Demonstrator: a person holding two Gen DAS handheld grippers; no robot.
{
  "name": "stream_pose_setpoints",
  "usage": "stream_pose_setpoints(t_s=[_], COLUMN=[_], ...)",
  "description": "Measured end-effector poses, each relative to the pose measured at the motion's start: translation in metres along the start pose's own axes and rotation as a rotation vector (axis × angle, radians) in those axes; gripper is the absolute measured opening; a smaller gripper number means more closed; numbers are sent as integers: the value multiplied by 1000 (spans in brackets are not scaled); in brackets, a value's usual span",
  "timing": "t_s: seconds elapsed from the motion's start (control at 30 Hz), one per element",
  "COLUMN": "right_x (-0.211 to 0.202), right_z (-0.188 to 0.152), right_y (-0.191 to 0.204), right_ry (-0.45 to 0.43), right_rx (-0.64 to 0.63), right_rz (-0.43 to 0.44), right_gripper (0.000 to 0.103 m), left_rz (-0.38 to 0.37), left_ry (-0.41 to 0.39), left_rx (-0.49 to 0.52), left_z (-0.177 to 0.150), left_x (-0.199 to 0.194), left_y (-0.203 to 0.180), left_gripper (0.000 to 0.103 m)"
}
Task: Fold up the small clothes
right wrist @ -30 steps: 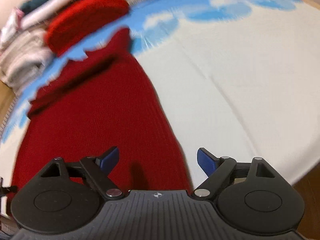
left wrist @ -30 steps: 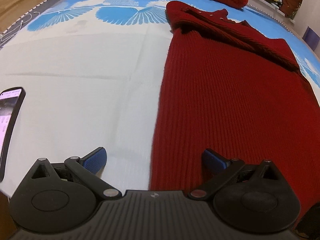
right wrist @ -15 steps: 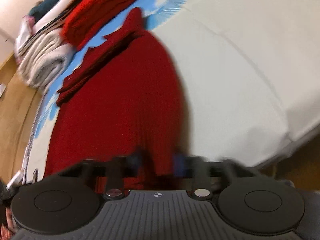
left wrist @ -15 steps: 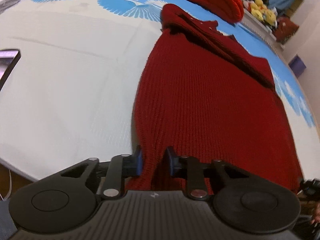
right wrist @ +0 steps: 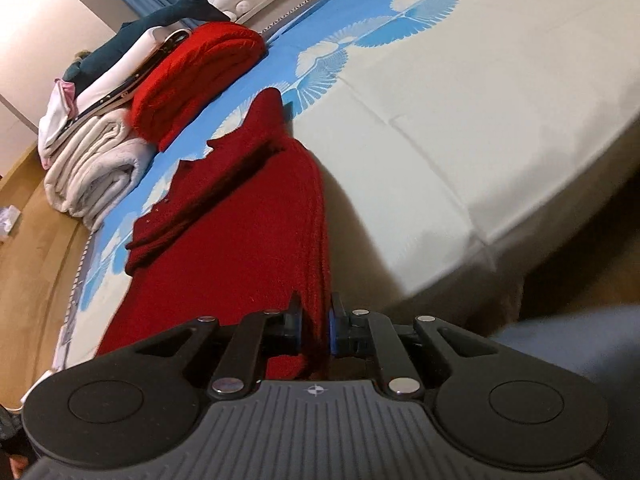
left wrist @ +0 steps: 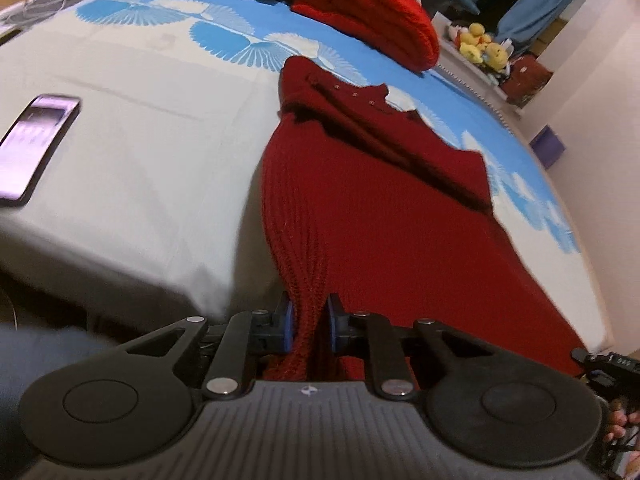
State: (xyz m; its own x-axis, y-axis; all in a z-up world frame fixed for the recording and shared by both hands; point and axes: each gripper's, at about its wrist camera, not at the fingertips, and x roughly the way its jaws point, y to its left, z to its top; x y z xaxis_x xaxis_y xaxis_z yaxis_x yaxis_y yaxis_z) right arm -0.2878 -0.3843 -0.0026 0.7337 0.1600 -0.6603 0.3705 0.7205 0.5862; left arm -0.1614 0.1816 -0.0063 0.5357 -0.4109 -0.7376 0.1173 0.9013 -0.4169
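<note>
Left wrist view: the left gripper [left wrist: 309, 322] is closing, pads pinching the dark red ribbed knit garment [left wrist: 360, 200], which stretches toward 12 o'clock across the pale bed sheet [left wrist: 140, 160]. The right gripper [right wrist: 316, 326] clamps its other hem corner.

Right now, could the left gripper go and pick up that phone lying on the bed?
Probably not as things stand. The left gripper is closing on the hem of the dark red sweater, so it is occupied. The phone lies on bare sheet with nothing blocking it.
</note>
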Motion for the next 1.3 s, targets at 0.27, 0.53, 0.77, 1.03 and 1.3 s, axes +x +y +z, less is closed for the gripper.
stream_pose_setpoints(t_s=[0.27, 0.53, 0.77, 1.03, 1.3], right_x=[-25, 65, 235, 235, 197], right_z=[13, 126, 251, 222, 156], right_y=[11, 74, 103, 70, 56], right_ry=[-9, -19, -30, -65, -55], right_rx=[24, -23, 146, 95, 145], right_rz=[-10, -7, -150, -190, -174], right_gripper=[11, 11, 35, 72, 75], left_rz=[-2, -35, 113, 253, 215], left_ry=[5, -27, -4, -127, -69], left_rx=[-57, -49, -330, -271, -166], left_z=[2, 138, 313, 328, 231], left_x=[-29, 24, 185, 175, 153], left_y=[4, -25, -2, 24, -14], left_gripper=[13, 13, 40, 90, 90])
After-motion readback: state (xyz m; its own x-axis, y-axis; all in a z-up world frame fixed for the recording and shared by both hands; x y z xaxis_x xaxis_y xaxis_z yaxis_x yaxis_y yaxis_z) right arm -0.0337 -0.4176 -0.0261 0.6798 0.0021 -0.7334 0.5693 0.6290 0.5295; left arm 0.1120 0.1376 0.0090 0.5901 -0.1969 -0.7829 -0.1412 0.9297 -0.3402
